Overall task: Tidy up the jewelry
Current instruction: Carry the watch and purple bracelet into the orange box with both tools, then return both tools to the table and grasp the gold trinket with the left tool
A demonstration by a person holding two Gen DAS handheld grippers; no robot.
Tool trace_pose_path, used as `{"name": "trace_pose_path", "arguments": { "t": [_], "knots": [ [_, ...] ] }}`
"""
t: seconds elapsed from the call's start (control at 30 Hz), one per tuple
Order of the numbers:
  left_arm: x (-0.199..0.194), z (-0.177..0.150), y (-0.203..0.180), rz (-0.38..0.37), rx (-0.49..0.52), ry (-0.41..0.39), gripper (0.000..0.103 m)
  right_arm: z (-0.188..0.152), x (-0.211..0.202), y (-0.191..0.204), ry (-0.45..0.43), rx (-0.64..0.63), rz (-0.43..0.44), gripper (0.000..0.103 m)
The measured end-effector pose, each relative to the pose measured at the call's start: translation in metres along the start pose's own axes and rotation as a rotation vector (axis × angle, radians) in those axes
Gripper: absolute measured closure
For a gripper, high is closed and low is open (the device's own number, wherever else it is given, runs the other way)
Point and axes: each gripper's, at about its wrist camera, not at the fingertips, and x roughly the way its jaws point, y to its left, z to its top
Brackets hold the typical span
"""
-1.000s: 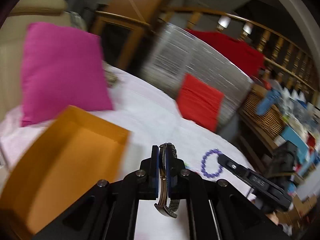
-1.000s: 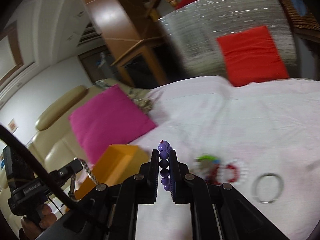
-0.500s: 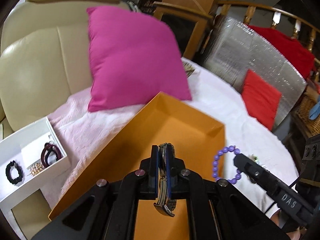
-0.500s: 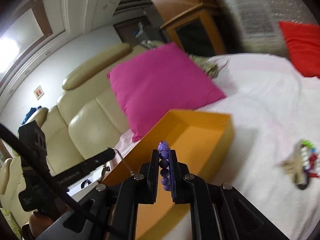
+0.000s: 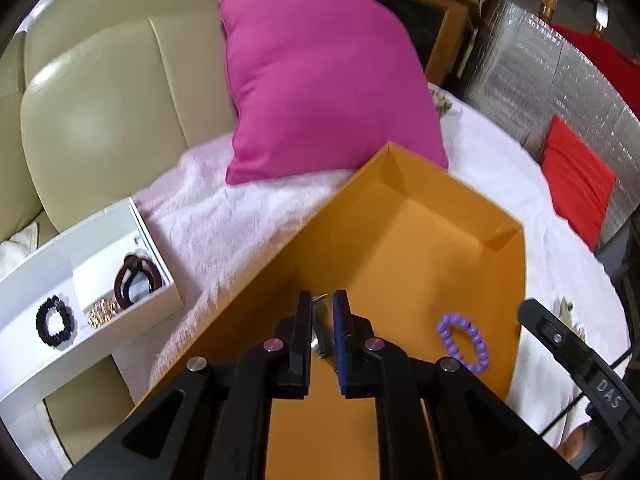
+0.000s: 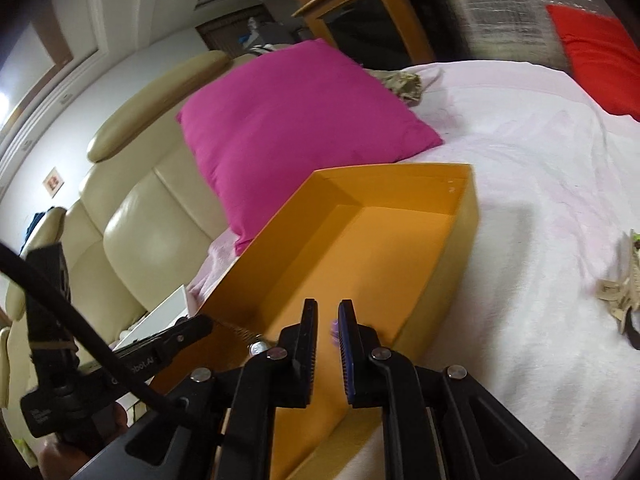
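Observation:
An orange open box lies on the white cloth; it also shows in the right wrist view. My left gripper is open above the box, and the metal watch shows between and below its jaws, falling or lying in the box. A purple bead bracelet lies on the box floor. My right gripper is open over the box's near end, with a blurred bit of purple bracelet seen between the jaws. The left gripper's finger and watch band show at left.
A pink cushion leans on the beige sofa behind the box. A white tray at left holds a black bracelet, a dark red bangle and gold pieces. Loose jewelry lies on the cloth at right. A red cushion stands far right.
Both grippers moved over the orange box and opened. The purple bracelet dropped into the box, and the watch slipped down out of the left jaws.

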Motion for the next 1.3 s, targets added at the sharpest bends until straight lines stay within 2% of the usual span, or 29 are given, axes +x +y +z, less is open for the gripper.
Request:
{"name": "trace_pose_path", "arguments": {
  "t": [0.13, 0.17, 0.4, 0.47, 0.53, 0.63, 0.73, 0.87, 0.93, 1.0, 1.07, 1.17, 1.3],
  "knots": [
    [-0.012, 0.001, -0.021, -0.032, 0.027, -0.075, 0.07, 0.006, -0.028, -0.01, -0.046, -0.025, -0.022, 0.086],
    [-0.013, 0.001, -0.028, -0.041, 0.042, -0.084, 0.068, 0.006, -0.036, -0.013, -0.052, -0.034, -0.033, 0.086],
    [-0.027, -0.016, -0.11, -0.139, 0.207, -0.14, 0.06, 0.002, -0.118, -0.073, -0.097, 0.019, -0.146, 0.083],
    [-0.029, -0.022, -0.129, -0.154, 0.245, -0.143, 0.06, -0.002, -0.147, -0.101, -0.112, 0.073, -0.175, 0.067],
    [-0.028, -0.03, -0.155, -0.177, 0.293, -0.14, 0.059, -0.008, -0.174, -0.127, -0.149, 0.121, -0.213, 0.061],
    [-0.024, -0.041, -0.18, -0.195, 0.337, -0.126, 0.059, -0.018, -0.21, -0.163, -0.191, 0.176, -0.261, 0.061],
    [-0.019, -0.053, -0.206, -0.224, 0.385, -0.1, 0.057, -0.026, -0.234, -0.198, -0.235, 0.28, -0.247, 0.061],
    [-0.018, -0.066, -0.228, -0.285, 0.406, -0.07, 0.052, -0.028, -0.241, -0.23, -0.208, 0.386, -0.232, 0.061],
    [-0.019, -0.069, -0.238, -0.33, 0.407, -0.07, 0.04, -0.03, -0.241, -0.24, -0.186, 0.411, -0.246, 0.061],
    [-0.017, -0.07, -0.246, -0.386, 0.396, -0.057, 0.033, -0.031, -0.239, -0.246, -0.181, 0.429, -0.245, 0.061],
    [-0.009, -0.069, -0.253, -0.414, 0.386, -0.036, 0.033, -0.032, -0.238, -0.253, -0.172, 0.441, -0.244, 0.061],
    [0.014, -0.069, -0.265, -0.459, 0.349, 0.047, 0.033, -0.034, -0.236, -0.258, -0.169, 0.443, -0.248, 0.061],
    [0.038, -0.07, -0.276, -0.444, 0.317, 0.094, 0.033, -0.033, -0.238, -0.265, -0.178, 0.444, -0.268, 0.061]
  ]
}}
